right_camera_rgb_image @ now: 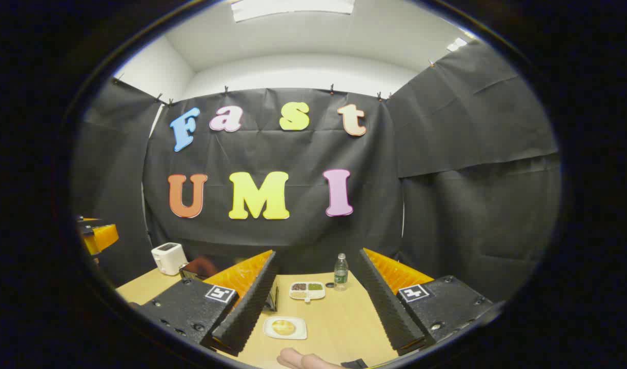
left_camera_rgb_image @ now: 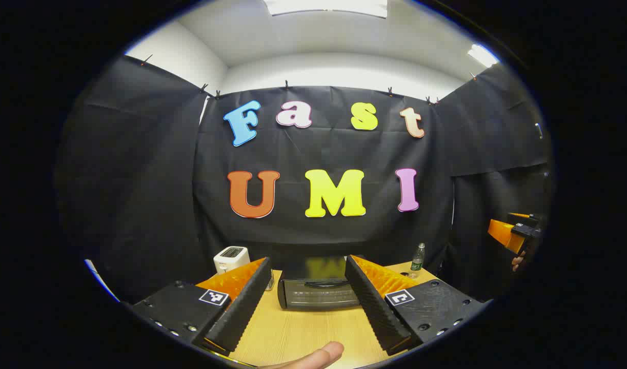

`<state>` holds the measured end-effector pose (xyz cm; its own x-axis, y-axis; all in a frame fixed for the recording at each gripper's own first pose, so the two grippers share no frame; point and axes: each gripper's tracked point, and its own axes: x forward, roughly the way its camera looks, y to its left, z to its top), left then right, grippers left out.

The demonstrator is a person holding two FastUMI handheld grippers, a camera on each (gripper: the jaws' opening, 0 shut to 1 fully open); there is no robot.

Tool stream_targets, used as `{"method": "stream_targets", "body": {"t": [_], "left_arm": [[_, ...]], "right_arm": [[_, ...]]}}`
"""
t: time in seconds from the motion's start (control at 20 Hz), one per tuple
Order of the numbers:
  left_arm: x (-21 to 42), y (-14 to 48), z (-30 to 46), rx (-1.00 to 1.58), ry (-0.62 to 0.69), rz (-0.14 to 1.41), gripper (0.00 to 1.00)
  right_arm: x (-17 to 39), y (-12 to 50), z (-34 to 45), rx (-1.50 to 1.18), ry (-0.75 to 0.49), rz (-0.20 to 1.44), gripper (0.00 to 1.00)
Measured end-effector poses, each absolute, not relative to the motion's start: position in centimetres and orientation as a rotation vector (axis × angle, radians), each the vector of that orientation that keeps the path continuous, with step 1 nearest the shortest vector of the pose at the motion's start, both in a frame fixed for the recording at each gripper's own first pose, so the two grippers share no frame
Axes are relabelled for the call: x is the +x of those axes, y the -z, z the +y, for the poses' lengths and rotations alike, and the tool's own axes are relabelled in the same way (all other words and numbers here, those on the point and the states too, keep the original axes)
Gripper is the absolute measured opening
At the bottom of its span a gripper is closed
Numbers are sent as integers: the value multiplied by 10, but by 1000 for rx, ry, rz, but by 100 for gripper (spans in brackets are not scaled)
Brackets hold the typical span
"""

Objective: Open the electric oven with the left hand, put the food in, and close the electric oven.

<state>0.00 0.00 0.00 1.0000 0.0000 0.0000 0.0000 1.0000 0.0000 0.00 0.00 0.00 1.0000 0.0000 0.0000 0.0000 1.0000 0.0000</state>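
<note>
A: Start with the largest item. Where does the worktop (left_camera_rgb_image: 298, 333) lie for you?

B: It spans the lower part of both views, below the booth's black cloth wall. On it, in the left gripper view, the electric oven (left_camera_rgb_image: 318, 293) sits straight ahead of you, its door shut and its handle bar running across the upper front.

A: And your two tools?

B: Your left gripper (left_camera_rgb_image: 307, 300) is spread wide with nothing between its fingers, and the oven is framed in the gap, still well apart from the tips. Your right gripper (right_camera_rgb_image: 318, 307) is equally wide open and empty, held above the worktop.

A: Smaller things next.

B: A white toaster (left_camera_rgb_image: 231, 259) stands to the left of the oven; a bottle (left_camera_rgb_image: 418, 260) stands to its right, near the back edge. In the right gripper view, the food lies on a small white plate (right_camera_rgb_image: 285, 328) near your right gripper's left finger, and a divided dish (right_camera_rgb_image: 307, 290) sits farther back, beside the bottle.

A: Which step is this?

B: By my judgement, the very start: door closed, food untouched. Your next move calls for carrying the left gripper forward and down to the handle, closing both fingers on the bar, then swinging the door open, while the right gripper waits by the plate.
</note>
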Motion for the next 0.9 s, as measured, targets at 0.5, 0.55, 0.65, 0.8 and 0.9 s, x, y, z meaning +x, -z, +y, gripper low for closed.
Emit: {"method": "stream_targets", "body": {"t": [0.5, 0.55, 0.65, 0.8, 0.9], "left_arm": [[-3, 4, -6, 32, -9, -1, 95], [-1, 4, -8, 32, -5, -2, 95], [-2, 4, -11, 30, 2, -4, 95], [2, 5, -11, 29, 10, -6, 95], [4, 5, -12, 29, 14, -8, 95]], "right_arm": [[0, 2, -9, 1, 7, -16, 96], [-1, 3, -9, 6, 7, -17, 96], [1, 5, -12, 11, 8, -16, 96], [2, 6, -15, 11, 7, -18, 100], [3, 6, -16, 15, 3, -25, 100]]}}
